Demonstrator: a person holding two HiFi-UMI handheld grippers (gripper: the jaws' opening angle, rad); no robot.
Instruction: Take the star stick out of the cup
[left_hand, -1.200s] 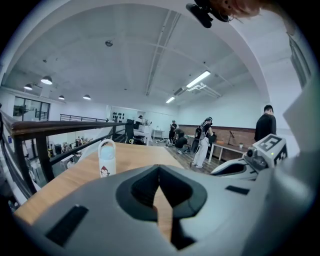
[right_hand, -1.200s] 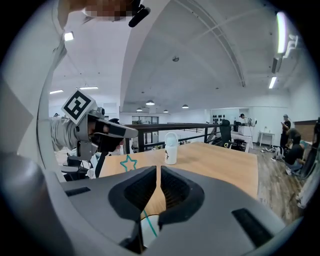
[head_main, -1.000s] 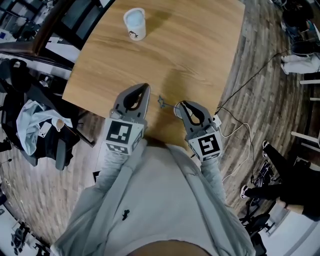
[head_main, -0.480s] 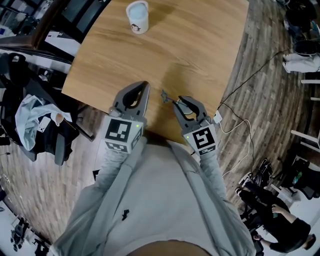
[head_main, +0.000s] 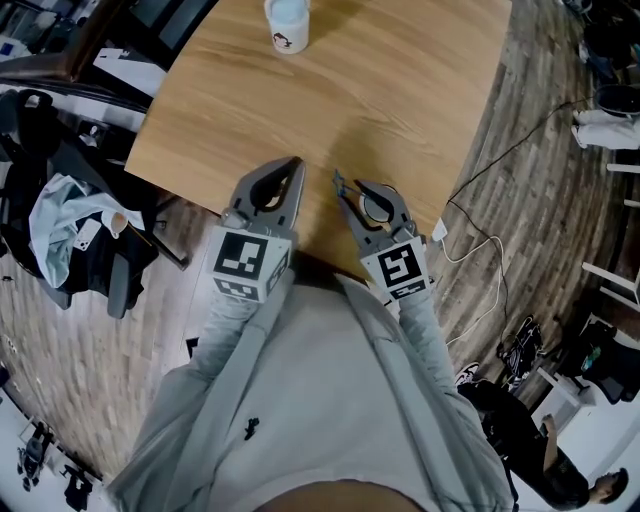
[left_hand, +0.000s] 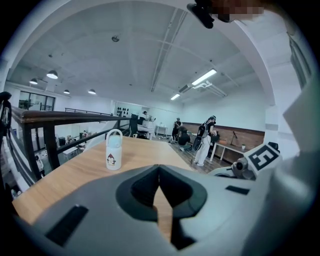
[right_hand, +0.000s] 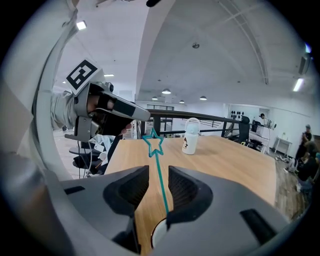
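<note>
Head view: right hand-held gripper (head_main: 346, 198), gripping star stick (right_hand: 161, 183), swung toward shut left hand-held gripper (head_main: 295, 166).

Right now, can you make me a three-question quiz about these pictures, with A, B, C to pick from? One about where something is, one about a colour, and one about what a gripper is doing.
1. Where does the white cup stand?
A) at the far end of the table
B) on a shelf
C) inside a box

2. What colour is the star stick?
A) red
B) yellow
C) blue-green

3. How do the jaws of the left gripper stand?
A) wide apart
B) together, with nothing between them
C) clamped on the cup

Answers:
1 A: the head view shows the cup on the table, far beyond both grippers.
2 C: the stick between the jaws of the right gripper is blue-green, star and all.
3 B: the left gripper view shows the jaw tips meeting, with only bare wood behind.
</note>
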